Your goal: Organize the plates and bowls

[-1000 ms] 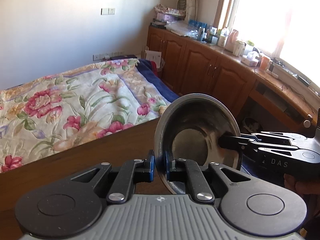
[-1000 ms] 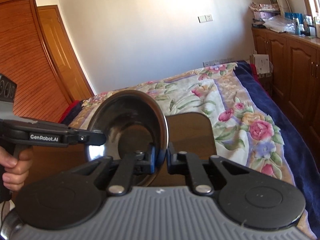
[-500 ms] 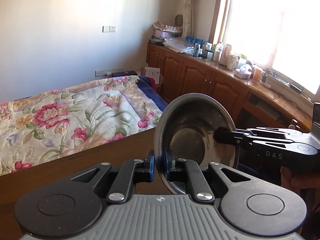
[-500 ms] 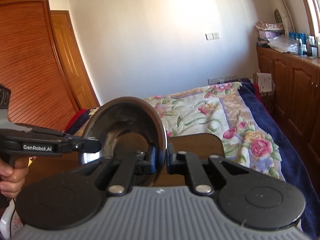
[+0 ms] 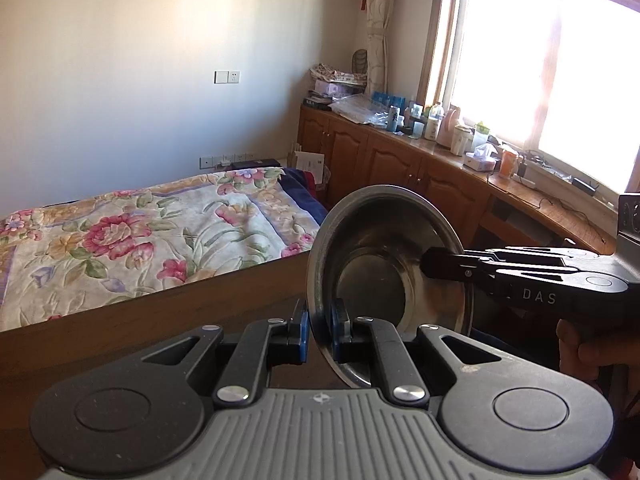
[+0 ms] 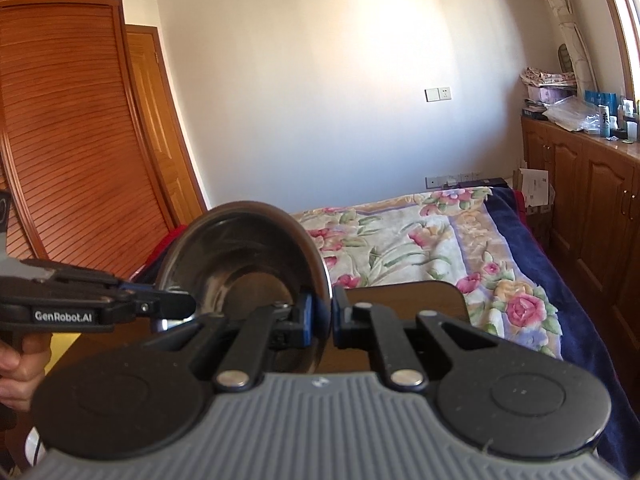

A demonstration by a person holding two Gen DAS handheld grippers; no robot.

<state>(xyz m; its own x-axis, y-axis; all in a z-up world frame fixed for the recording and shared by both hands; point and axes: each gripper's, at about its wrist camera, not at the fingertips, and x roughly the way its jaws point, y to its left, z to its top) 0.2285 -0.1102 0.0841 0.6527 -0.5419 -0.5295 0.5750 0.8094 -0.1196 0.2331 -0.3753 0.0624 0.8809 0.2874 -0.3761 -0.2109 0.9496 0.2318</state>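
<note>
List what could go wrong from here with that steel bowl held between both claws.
1. Thin grips: the left claw and the right claw each pinch only the rim of the steel bowl; smooth metal might slip.
2. The bowl is held on edge in the air above the wooden board, so a slip would likely mean a drop.
3. If the two claws pull apart or twist unevenly, one grip could be wrenched loose.
</note>
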